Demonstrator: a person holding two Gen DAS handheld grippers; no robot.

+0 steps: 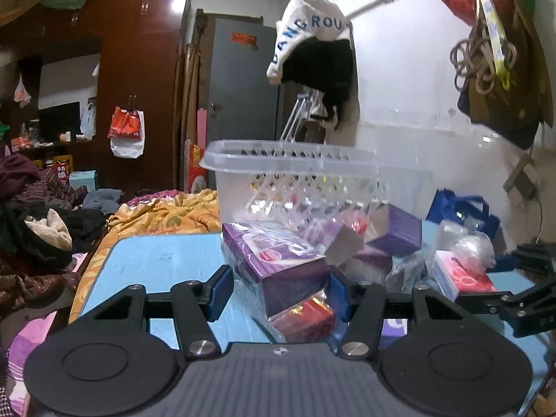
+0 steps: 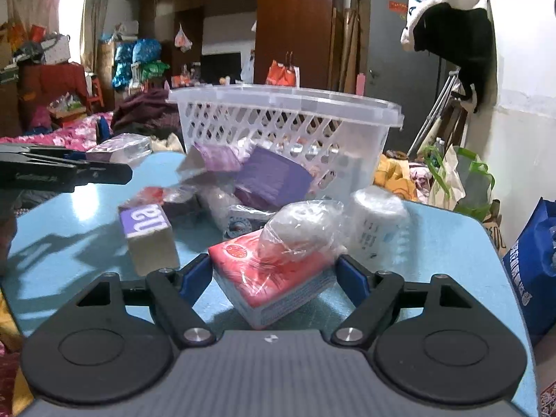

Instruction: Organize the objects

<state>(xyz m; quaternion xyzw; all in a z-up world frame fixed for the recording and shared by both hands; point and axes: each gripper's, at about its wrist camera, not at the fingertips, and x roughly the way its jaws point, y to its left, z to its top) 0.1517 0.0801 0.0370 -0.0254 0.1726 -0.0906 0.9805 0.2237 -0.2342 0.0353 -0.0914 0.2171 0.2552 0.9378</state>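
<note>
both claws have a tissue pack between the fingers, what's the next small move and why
Probably lift both packs and carry them over the basket rim. The left claw grips a purple tissue pack, the right claw a red tissue pack, and the clear basket stands just behind the pile on the blue table.

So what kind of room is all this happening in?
Most likely a lived-in bedroom at home. A bed piled with clothes and a yellow blanket sits beside the blue table, a big reddish-brown wardrobe lines the wall, and a white cap hangs up.
</note>
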